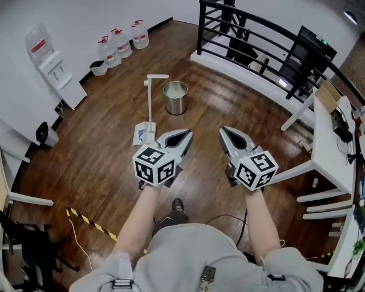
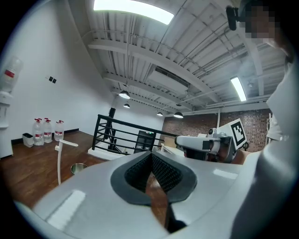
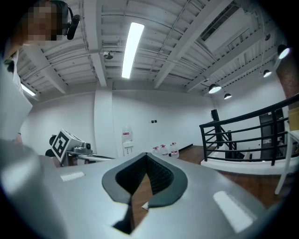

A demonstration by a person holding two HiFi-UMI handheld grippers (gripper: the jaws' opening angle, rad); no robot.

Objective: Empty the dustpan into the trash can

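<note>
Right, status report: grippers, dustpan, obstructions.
Left gripper and right gripper: jaws shut, empty. Dustpan standing on floor near trash can, untouched. Nothing seen in the way.

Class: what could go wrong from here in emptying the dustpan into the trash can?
The left tongs and right tongs are shut and empty; nudging the dustpan by its thin upright handle could topple it. The trash can looks narrow, so tipped contents may miss onto the floor.

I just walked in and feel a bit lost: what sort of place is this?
Probably an upper-level office or workshop space. A black railing guards an edge of the wood floor, a water dispenser stands by the white wall with spare water jugs nearby, and white desks line one side.
</note>
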